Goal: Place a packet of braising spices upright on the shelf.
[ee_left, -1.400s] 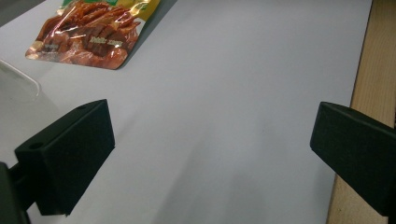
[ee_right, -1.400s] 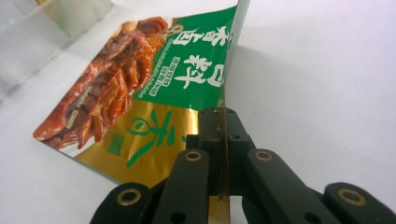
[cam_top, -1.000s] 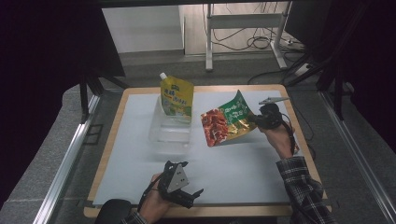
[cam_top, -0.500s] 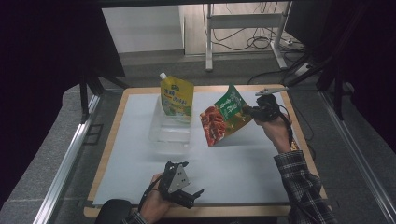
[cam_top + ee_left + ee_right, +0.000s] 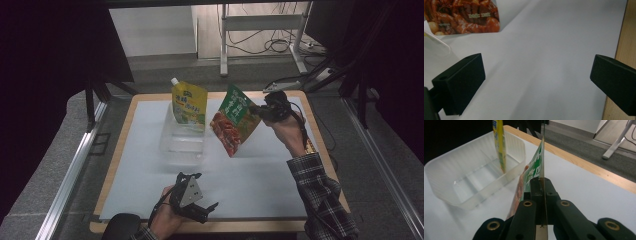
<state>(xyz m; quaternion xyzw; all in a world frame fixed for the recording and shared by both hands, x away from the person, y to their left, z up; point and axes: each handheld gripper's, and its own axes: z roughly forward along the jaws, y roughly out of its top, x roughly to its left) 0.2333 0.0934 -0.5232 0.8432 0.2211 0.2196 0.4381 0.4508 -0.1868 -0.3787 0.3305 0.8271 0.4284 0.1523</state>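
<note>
- Two grippers in play, one snack pouch off the worktop.
- Right gripper (image 5: 261, 111): jaws clamped flat on top edge of green-and-red snack pouch (image 5: 234, 120), pouch hanging tilted from jaws, clear of white worktop (image 5: 280, 165).
- Right gripper view: pouch (image 5: 534, 173) edge-on, pinched dead centre between jaws, running straight out ahead of them.
- Clear plastic tray (image 5: 461, 185) ahead and left of right jaws, just beside pouch, yellow spouted pouch (image 5: 499, 145) standing upright inside it.
- Left gripper (image 5: 192, 202): jaws wide apart, nothing between, low near front worktop edge, well apart from pouch.
- Left gripper view: pouch bottom (image 5: 464, 16) far ahead, above left jaw; tray corner (image 5: 436, 46) just beyond the same jaw.
</note>
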